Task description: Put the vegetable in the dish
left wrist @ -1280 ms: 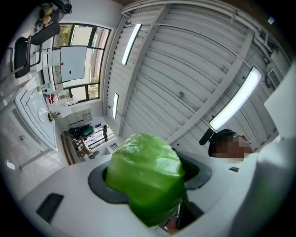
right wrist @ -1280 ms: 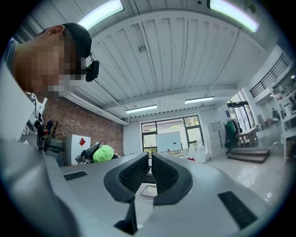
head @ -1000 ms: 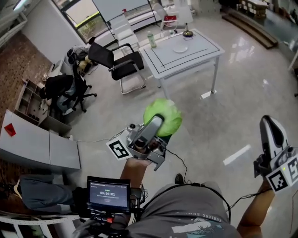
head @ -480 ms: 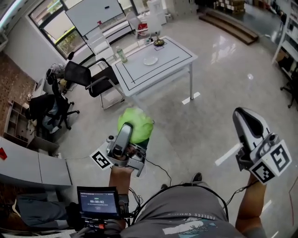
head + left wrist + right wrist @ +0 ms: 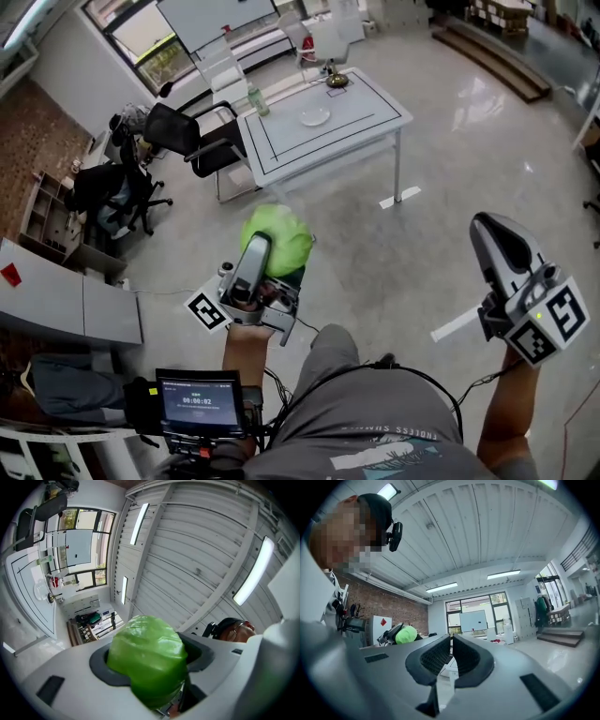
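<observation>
Far on the left stand a grey cabinet [image 5: 84, 309] and a black office chair [image 5: 117, 187], both well away from the person. Next along, the left gripper [image 5: 261, 258] is held up in front of the person with its tip tilted upward. Its jaws are spread quite wide and squeeze the vegetable [image 5: 278, 239], a round, bright green ball like a cabbage. So the picking up is done. The dish [image 5: 314, 116], a small white plate, sits far ahead on the white table [image 5: 375, 108] with nothing in it, and the vegetable is well apart from it. My guess is that the walk over and the putting down are both left to do, so the job is not yet half finished. Another black chair [image 5: 202, 141] stands at the table's left side, so that side looks tight. A green bottle [image 5: 251, 98] stands near the table's left edge, and a small dark thing [image 5: 336, 80] sits at the back, behind the dish. The long front edge facing the person is free, and the shiny floor [image 5: 422, 281] up to it is wide and bare, save for a white strip of tape [image 5: 400, 197] by the table leg. Out on the right, the right gripper [image 5: 502, 248] is held level. Its jaws are almost together, with only a thin slit between them, and they hold nothing.
</observation>
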Available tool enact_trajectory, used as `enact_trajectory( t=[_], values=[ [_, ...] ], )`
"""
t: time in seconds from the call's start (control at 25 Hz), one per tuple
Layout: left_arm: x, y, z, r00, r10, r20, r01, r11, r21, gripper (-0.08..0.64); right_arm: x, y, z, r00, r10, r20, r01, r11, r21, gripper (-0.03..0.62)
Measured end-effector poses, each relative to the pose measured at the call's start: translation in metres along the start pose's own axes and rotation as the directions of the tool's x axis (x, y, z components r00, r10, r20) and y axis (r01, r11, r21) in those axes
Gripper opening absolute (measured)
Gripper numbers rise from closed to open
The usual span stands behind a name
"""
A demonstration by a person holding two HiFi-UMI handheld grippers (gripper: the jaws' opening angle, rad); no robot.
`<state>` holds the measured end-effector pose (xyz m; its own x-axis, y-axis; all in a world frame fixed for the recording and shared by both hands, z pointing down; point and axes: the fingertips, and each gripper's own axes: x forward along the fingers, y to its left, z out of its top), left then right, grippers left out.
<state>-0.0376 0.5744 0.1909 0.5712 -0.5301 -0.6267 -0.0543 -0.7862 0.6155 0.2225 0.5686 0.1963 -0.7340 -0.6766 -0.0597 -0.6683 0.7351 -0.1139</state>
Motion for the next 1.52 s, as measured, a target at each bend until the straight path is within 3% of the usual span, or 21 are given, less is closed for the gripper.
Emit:
enact_trajectory(
  t=[0.24, 0.44, 0.72, 0.92, 1.24, 1.52],
  values=[
    [0.02, 0.032, 0.008, 1.0, 0.012, -0.014, -0.012, 1.0, 0.001, 0.293, 0.028, -0.032, -0.012, 1.0, 0.009, -0.001, -0.009, 0.999, 0.032, 0.008],
    [0.041, 0.087, 0.025, 1.0, 0.006, -0.021, -0.007, 0.999, -0.032, 0.293, 0.072, -0.066, -0.008, 1.0, -0.024, -0.013, 0.024, 1.0, -0.008, 0.008],
    [0.062, 0.169, 0.076, 1.0, -0.009, -0.026, 0.007, 0.997, -0.076, 0.293, 0.158, -0.099, -0.013, 0.997, -0.059, -0.042, 0.058, 0.998, -0.028, 0.008],
    [0.09, 0.205, 0.11, 0.997, -0.056, -0.057, 0.053, 0.997, -0.051, 0.293, 0.199, -0.126, -0.011, 0.995, -0.092, -0.045, 0.092, 0.996, -0.019, 0.008],
    [0.113, 0.257, 0.134, 1.0, -0.007, -0.013, 0.006, 0.999, -0.053, 0.293, 0.245, -0.173, -0.013, 0.994, -0.067, -0.091, 0.067, 0.998, -0.006, 0.008],
    [0.145, 0.296, 0.141, 0.995, 0.082, 0.059, -0.083, 0.997, 0.004, 0.293, 0.281, -0.249, -0.013, 0.996, 0.031, -0.087, -0.028, 0.999, 0.032, 0.008]
  ],
)
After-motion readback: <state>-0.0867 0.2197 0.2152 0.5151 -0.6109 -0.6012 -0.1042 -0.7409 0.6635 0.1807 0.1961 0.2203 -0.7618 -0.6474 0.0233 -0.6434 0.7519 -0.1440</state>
